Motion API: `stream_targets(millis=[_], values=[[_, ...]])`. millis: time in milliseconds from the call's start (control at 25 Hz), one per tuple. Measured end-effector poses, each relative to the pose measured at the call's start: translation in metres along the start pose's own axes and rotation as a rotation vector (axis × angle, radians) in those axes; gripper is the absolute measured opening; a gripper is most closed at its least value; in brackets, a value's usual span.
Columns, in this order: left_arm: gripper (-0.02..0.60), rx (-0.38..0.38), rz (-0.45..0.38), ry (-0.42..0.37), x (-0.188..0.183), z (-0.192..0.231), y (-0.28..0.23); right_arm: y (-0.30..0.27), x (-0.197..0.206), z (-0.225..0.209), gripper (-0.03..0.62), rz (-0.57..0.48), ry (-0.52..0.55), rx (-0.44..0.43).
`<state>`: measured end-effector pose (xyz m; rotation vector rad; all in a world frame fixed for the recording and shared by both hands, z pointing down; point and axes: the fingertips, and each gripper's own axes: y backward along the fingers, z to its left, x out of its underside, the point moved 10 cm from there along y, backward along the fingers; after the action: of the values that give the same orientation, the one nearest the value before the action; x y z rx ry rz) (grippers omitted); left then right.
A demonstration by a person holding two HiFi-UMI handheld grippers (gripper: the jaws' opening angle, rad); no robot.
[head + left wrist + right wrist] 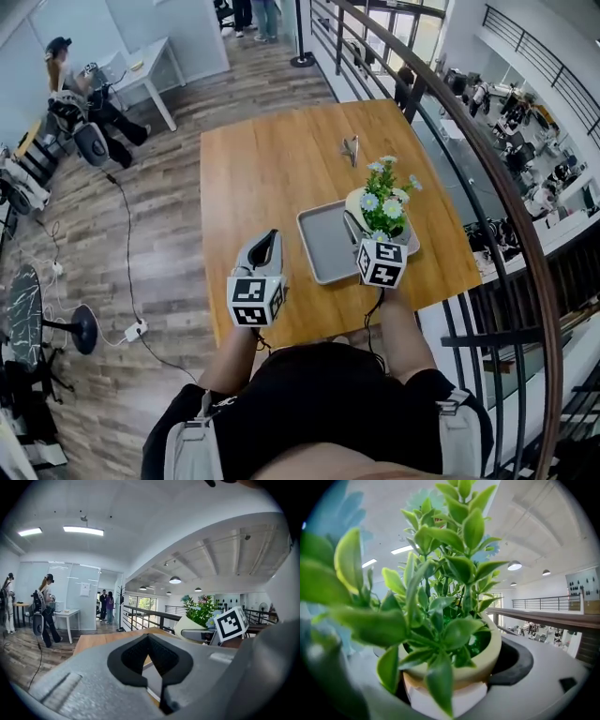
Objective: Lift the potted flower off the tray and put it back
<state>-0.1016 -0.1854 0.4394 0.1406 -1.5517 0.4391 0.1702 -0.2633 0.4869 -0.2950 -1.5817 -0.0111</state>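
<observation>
The potted flower (385, 201), green leaves with pale blue blooms in a cream pot (461, 670), is over the far right corner of the grey tray (323, 246) on the wooden table. My right gripper (367, 228) is shut on the pot, one jaw on each side of it (454, 679). The pot leans, and its base is hidden, so contact with the tray cannot be told. My left gripper (269, 242) hovers over the table just left of the tray, shut with nothing in it (149, 638). The left gripper view shows the pot (189, 623) to its right.
A small metal object (352, 148) lies on the table (253, 178) beyond the tray. A dark curved railing (487, 159) runs along the table's right side. People stand by a white desk (155, 58) at the far left.
</observation>
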Motion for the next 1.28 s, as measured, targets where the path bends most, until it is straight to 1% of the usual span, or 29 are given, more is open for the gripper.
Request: stream_targets(millis=[280,400,520,680,880,1160,1280], values=[[0.012,-0.083,0.019,-0.008,0.001,0.012,0.015,-0.032,0.045,0.013,0.537,0.098,-0.005,-0.057],[0.012,-0.112,0.032,-0.013,0.002,0.016,0.023,-0.042,0.072,0.016,0.537,0.17,-0.006,-0.072],[0.012,-0.128,0.043,-0.018,0.005,0.016,0.029,-0.048,0.098,0.018,0.537,0.25,-0.017,-0.078],[0.012,-0.146,0.045,-0.021,0.007,0.015,0.034,-0.057,0.129,0.018,0.537,0.328,-0.013,-0.086],[0.012,-0.166,0.036,-0.015,0.003,0.02,0.037,-0.07,0.16,0.018,0.537,0.433,-0.045,-0.069],[0.012,-0.175,0.032,-0.02,0.0,0.023,0.043,-0.078,0.186,0.024,0.537,0.552,0.036,-0.048],[0.012,-0.172,0.029,-0.02,0.001,0.025,0.046,-0.076,0.196,0.026,0.535,0.564,0.07,-0.058]])
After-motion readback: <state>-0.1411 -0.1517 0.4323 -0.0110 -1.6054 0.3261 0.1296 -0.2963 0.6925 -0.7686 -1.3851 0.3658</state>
